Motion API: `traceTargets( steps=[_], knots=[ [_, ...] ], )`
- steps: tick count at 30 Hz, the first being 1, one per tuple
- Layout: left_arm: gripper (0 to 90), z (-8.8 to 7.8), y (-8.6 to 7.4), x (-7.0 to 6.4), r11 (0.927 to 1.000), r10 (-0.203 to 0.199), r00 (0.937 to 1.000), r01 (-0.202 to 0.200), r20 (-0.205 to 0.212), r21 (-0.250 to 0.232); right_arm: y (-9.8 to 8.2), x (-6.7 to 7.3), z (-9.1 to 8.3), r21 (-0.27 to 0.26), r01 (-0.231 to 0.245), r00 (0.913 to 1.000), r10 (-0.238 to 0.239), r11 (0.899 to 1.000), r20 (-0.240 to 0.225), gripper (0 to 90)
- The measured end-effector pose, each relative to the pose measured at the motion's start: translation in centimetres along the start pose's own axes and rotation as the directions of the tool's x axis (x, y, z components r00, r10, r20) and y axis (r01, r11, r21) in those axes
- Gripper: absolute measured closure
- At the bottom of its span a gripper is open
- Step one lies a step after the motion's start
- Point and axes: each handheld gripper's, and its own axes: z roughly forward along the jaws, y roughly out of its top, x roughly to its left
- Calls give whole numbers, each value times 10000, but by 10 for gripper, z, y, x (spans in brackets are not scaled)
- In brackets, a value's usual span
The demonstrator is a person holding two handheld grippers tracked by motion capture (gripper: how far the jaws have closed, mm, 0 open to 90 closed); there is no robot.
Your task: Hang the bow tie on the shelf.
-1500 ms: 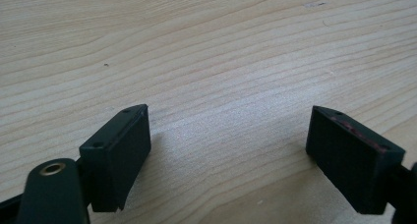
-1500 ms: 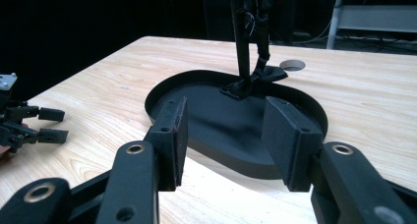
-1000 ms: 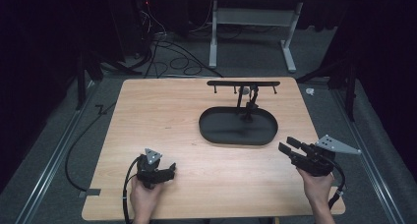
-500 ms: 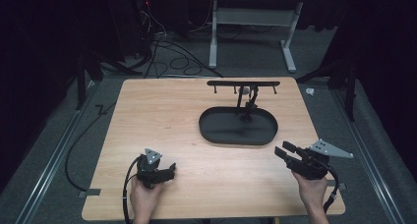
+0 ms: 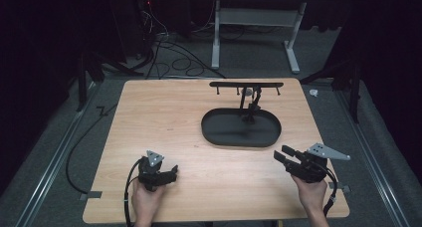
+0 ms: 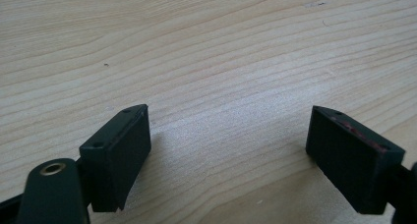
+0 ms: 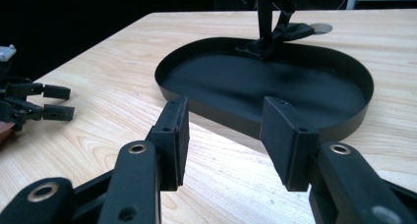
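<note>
The black oval tray (image 5: 241,129) sits right of centre on the surface (image 5: 164,117), and from its far end, at about twelve o'clock, rises a black stand with a hooked crossbar (image 5: 246,84); a small dark piece (image 5: 256,98) hangs from the bar beside the post, too small to make out. In the right gripper view the tray's near wall (image 7: 231,113) lies just beyond the jaws, and its floor looks bare apart from the stand's foot

The right gripper (image 5: 286,156) is what has moved: over the last second it has slid from the surface's right edge leftwards, and its jaws now point at roughly ten o'clock toward the tray's near right corner, close to it but not touching. Its jaws stand apart with nothing between them (image 7: 223,138). That reads as the opening of a reach for the tray or the stand, with the work itself not yet begun

The left gripper (image 5: 169,174) has not shifted; it rests at about seven o'clock from the tray, well apart from it, with its jaws spread wide over bare wood (image 6: 228,150) and holding nothing
</note>
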Motion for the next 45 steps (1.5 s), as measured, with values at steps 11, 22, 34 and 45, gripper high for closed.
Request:
traceTargets(
  steps=[11,22,34,45],
  knots=[
    [175,0,0,0,10000,1,10000,-1,1,2,-5,3,10,326,50,10000,-49,9995,-34,556],
    [175,0,0,0,10000,9,10000,-9,19,12,-14,3,19,634,-23,10000,23,9980,11,559],
    [175,0,0,0,10000,9,10000,-9,17,14,-20,7,33,1069,128,9999,-129,9942,3,559],
    [175,0,0,0,10000,12,10000,-12,15,32,-26,7,46,1588,353,9988,-404,9867,291,558]
  ],
)
